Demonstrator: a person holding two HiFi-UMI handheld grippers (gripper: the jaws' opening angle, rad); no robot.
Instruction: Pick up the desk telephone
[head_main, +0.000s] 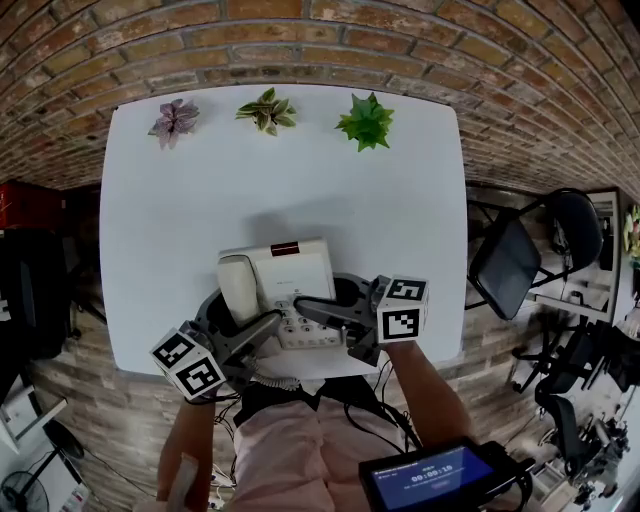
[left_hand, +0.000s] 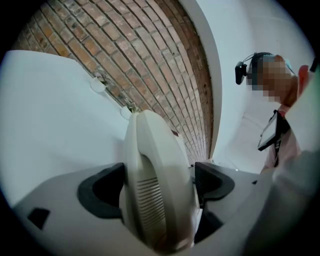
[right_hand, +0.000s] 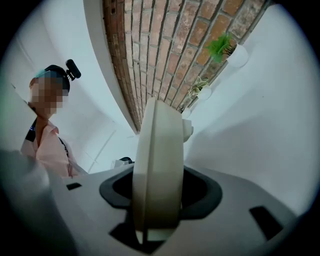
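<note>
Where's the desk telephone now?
Head view, lower centre: the desk telephone is at the near edge of the white table, held between left gripper and right gripper.

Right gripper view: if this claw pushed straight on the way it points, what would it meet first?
The desk telephone: its cream edge sits clamped in the right claw, so it likely has no free travel ahead.

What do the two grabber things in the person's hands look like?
The left gripper and right gripper are both smooth light grey plastic, with black pads lining the jaws. The left cube and right cube are white, printed with black square markers. Thin black cables trail near the person's pale pink clothes.
</note>
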